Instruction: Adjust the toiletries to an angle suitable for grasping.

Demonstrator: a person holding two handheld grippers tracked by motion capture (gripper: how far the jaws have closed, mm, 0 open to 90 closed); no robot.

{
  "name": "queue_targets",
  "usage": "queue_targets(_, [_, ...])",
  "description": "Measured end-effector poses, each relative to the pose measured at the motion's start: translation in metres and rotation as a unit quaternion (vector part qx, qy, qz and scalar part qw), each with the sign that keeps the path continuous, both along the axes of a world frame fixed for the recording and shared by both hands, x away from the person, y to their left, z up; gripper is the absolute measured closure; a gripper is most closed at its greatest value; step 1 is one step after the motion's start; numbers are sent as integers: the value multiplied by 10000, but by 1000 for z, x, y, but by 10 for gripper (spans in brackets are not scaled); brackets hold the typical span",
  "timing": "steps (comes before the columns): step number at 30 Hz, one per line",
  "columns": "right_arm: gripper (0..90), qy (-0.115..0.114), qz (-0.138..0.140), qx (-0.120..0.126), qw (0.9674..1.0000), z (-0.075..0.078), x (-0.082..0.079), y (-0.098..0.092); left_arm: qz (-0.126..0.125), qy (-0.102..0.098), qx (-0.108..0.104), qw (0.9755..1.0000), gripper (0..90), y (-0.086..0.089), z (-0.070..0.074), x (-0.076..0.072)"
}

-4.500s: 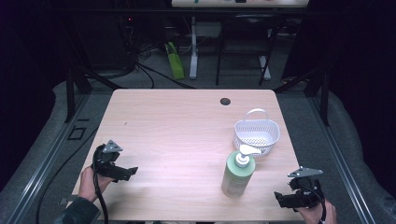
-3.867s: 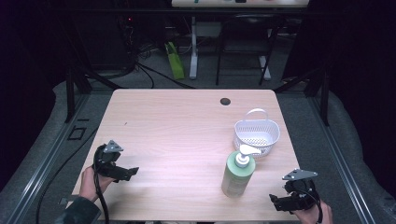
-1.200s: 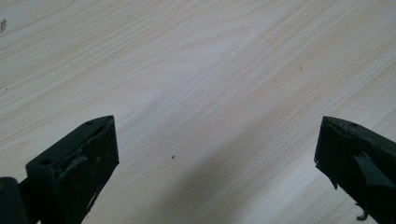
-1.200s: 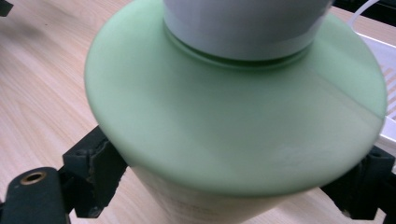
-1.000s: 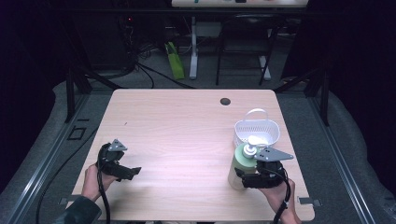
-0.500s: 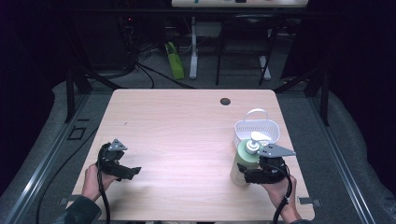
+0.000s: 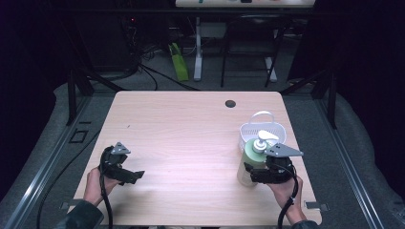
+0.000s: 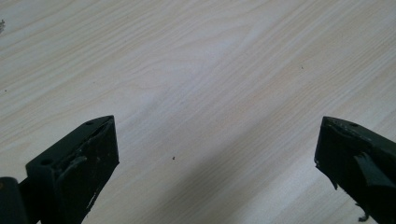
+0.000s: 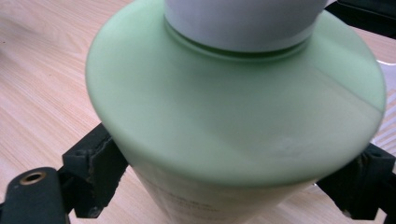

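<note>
A pale green pump bottle [image 7: 248,161] with a white pump head stands at the table's right front, right next to a white basket [image 7: 248,130]. My right gripper [image 7: 249,173] comes at it from the front. In the right gripper view the bottle [image 9: 233,102] sits between the two black jaws, which press on its sides: the right gripper [image 9: 233,172] is shut on it. Whether the bottle's base rests on the table I cannot tell. My left gripper [image 7: 136,175] rests near the left front edge, and in its own view the left gripper [image 8: 217,154] stands open over bare wood.
The light wooden table [image 7: 191,129] has a dark round cable hole [image 7: 230,103] at the back. The white basket with its raised handle stands close behind the bottle. Dark floor, cables and table legs lie beyond the far edge.
My right gripper came in from the right front corner to the bottle and took hold of it; bottle and gripper have since shifted slightly back toward the basket. The left gripper stayed put.
</note>
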State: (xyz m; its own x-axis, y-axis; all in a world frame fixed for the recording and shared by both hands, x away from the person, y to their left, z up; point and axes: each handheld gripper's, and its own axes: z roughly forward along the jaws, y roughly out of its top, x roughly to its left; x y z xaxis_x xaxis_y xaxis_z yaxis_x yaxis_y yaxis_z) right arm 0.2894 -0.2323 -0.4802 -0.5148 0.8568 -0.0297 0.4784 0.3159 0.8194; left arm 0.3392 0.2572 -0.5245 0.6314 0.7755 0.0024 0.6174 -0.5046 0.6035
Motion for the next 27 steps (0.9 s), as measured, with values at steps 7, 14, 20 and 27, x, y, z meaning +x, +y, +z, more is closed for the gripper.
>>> queue_targets(7, [32,44,140,132,9998,0,-2,-2,-41,-40,-35,10000,0,0,0,0])
queue_targets(14, [0,59,168,287,9994,2,-6,-4,-45,-62,45,10000,0,1,-1,-1])
queue_targets(20, [0,-52,142,500,9986,9,-9,-7,-51,-65,5,10000,0,1,0,0])
queue_targets(27, [0,-199,33,637,9978,15,-10,-12,-63,-81,65,9999,0,0,0,0])
